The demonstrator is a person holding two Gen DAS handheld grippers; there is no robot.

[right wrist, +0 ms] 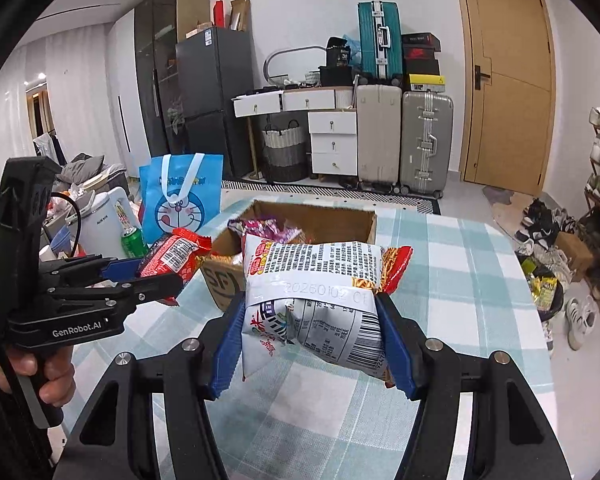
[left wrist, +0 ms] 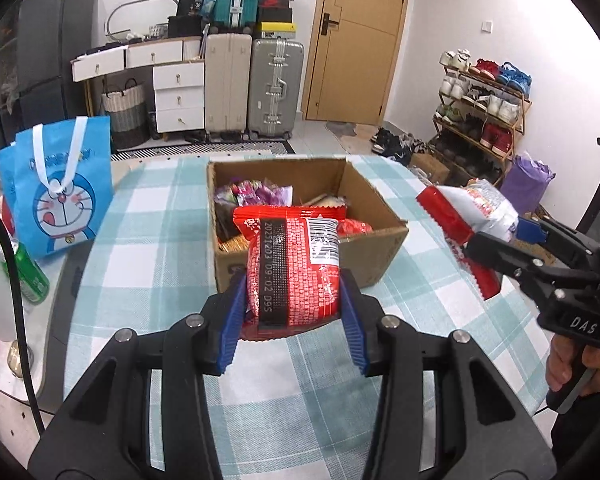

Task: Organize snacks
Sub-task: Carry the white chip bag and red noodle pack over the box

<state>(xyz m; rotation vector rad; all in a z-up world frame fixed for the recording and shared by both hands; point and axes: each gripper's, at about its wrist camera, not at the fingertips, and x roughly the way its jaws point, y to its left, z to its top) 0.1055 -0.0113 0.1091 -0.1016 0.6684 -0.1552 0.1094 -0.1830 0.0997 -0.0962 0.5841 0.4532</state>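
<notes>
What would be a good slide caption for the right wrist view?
Right gripper lifts a white snack packet above the checked tablecloth, cardboard box of snacks behind.

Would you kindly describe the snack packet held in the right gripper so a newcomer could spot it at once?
Start at the checked tablecloth and the open cardboard box on it. Just in front of the box, the right gripper holds a puffy packet clear of the cloth. Its back is mostly white with black print, unlike the all-red packet in the left gripper.
</notes>
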